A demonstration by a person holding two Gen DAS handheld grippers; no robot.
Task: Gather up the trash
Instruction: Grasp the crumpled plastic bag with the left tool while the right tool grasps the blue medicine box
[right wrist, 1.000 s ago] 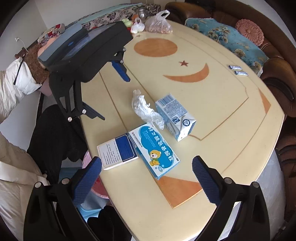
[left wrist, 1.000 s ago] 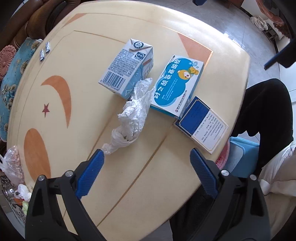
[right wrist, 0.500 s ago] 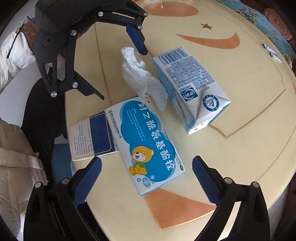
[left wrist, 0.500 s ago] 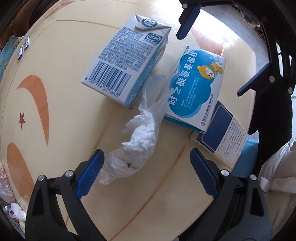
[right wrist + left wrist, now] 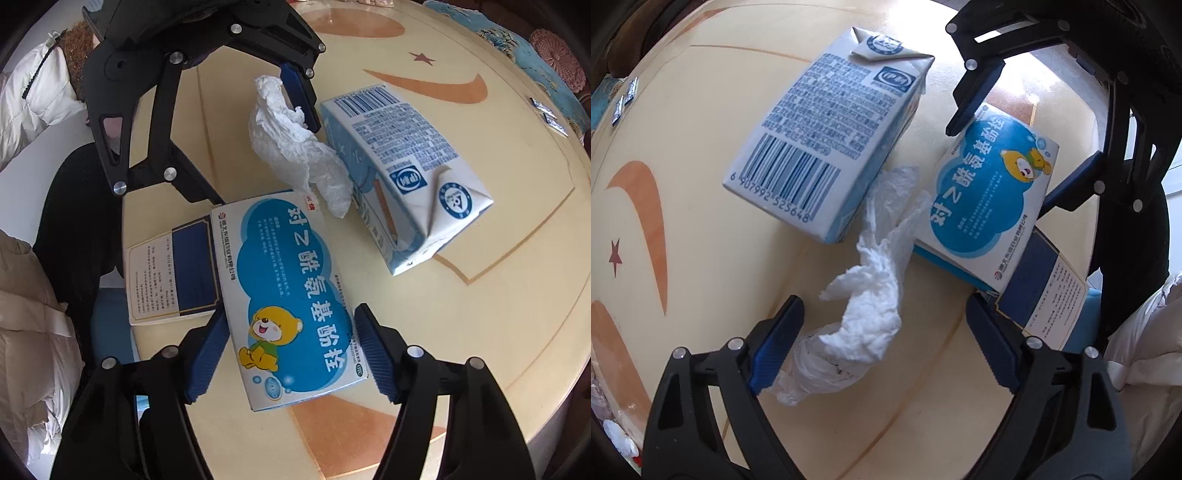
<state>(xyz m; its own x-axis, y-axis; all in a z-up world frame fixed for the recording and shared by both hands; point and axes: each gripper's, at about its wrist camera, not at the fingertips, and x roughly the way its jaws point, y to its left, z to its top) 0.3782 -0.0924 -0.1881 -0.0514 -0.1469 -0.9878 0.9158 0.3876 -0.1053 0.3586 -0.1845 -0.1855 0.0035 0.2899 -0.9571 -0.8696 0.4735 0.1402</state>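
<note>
A crumpled white tissue point(image 5: 864, 325) lies on the cream table between a milk carton point(image 5: 831, 144) and a blue medicine box point(image 5: 990, 199). My left gripper point(image 5: 882, 347) is open, with its fingers on either side of the tissue's near end. My right gripper point(image 5: 291, 354) is open and straddles the near end of the medicine box point(image 5: 291, 295). The tissue point(image 5: 291, 140), the carton point(image 5: 402, 173) and the left gripper point(image 5: 255, 122) also show in the right wrist view. A dark blue booklet point(image 5: 173, 273) lies partly under the box.
Two small foil packets point(image 5: 624, 99) lie at the table's far left. The table edge point(image 5: 546, 417) runs close on the right of the right wrist view. A person in a pale padded jacket point(image 5: 33, 332) sits by the table. A blue bin point(image 5: 1086, 325) shows below the edge.
Both grippers have moved down and closer to the trash. The left one now frames the tissue; the right one now straddles the medicine box. Both stay open.
</note>
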